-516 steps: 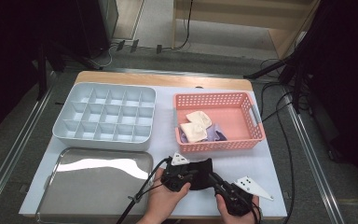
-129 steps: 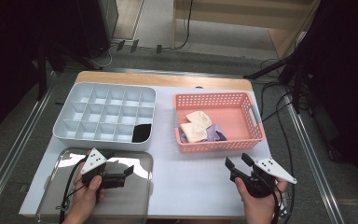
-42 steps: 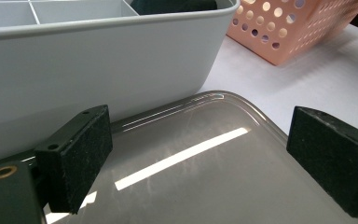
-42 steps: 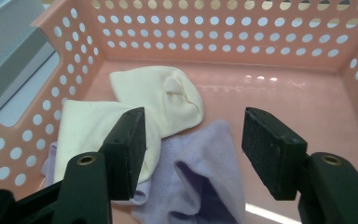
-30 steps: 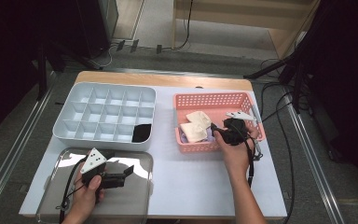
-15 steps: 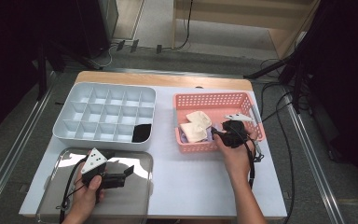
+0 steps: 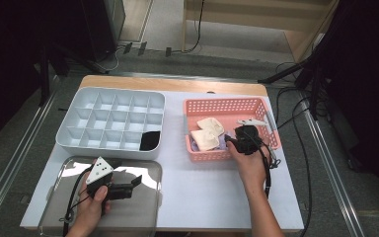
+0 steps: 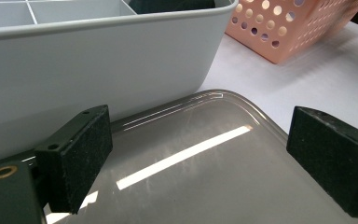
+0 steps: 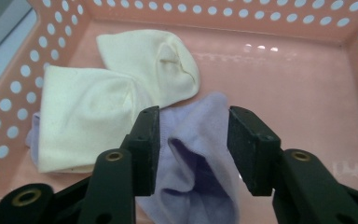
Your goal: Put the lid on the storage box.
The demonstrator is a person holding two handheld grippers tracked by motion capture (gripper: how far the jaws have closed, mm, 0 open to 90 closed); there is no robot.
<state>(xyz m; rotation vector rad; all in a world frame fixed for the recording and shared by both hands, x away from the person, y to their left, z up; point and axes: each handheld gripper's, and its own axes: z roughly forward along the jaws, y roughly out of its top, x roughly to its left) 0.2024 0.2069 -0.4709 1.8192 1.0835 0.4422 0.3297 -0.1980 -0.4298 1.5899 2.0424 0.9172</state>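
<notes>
My right gripper (image 7: pixel 231 141) reaches into the pink basket (image 7: pixel 227 103) from its near right side. In the right gripper view its jaws (image 9: pixel 193 135) straddle a raised fold of a lavender sock (image 9: pixel 205 158); they have just been closing, and I see no firm pinch on the cloth. Two cream socks (image 9: pixel 84 126) (image 9: pixel 158 60) lie beside it on the basket floor (image 9: pixel 284 70), also seen from above (image 7: pixel 207 133). My left gripper (image 7: pixel 134 186) rests low over the steel tray (image 7: pixel 143 207), open and holding nothing (image 8: pixel 198 154).
A grey compartment organiser (image 7: pixel 109 90) stands at the back left, with a black item (image 7: pixel 151 140) in its near right cell. Its wall (image 8: pixel 98 70) rises just beyond the left jaws, above the tray (image 8: pixel 191 186). Cables trail off the table's right side.
The right jaws have narrowed around the lavender sock. Both hands have stayed where they were, and the left gripper is unchanged over the tray.
</notes>
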